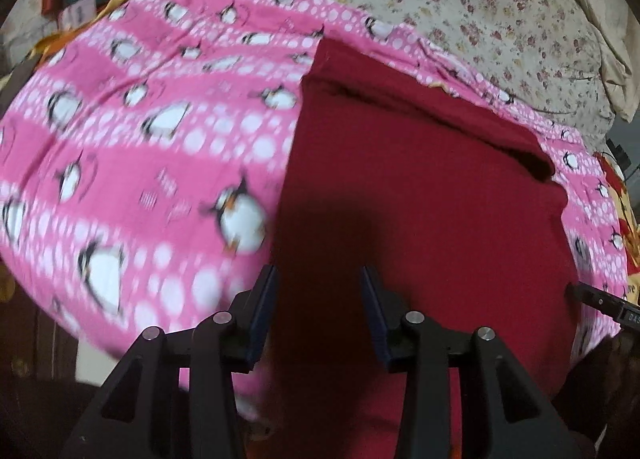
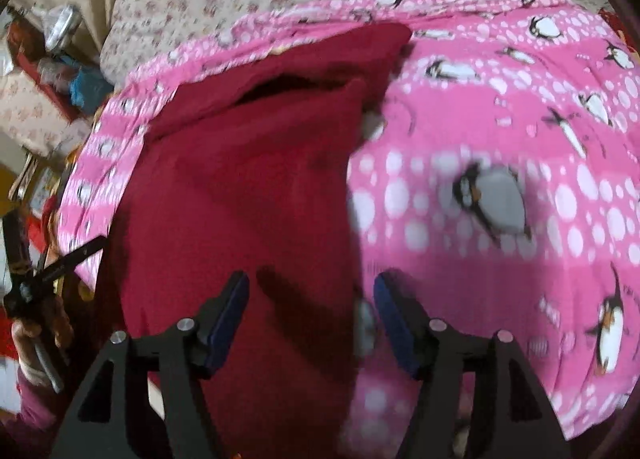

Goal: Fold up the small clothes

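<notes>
Both claws hang spread wide over the red garment, holding nothing: the left claw (image 1: 320, 279) sits above its near left edge, the right claw (image 2: 312, 287) above its near right edge. The red garment (image 1: 420, 199) lies flat on a pink penguin blanket (image 1: 140, 119) spread over a floral bedsheet (image 1: 480, 7), with one fold already made across its far end, where a dark slit shows between the layers. In the left wrist view the tip of the other gripper pokes in at the right edge, so the two are near each other across the cloth

The main risk, as I judge it, is a pinch that takes the blanket along with the garment. The blanket is soft and lies right under the cloth, and the left claw's outer finger hangs over pink, not red. Closing there would lift both and drag the garment askew. A shallow bite could also catch only the top layer, letting the far fold fall open when lifted. Uneven lifting between the two sides would skew the next fold. Both views are blurred, so exact height above the cloth cannot be told
</notes>
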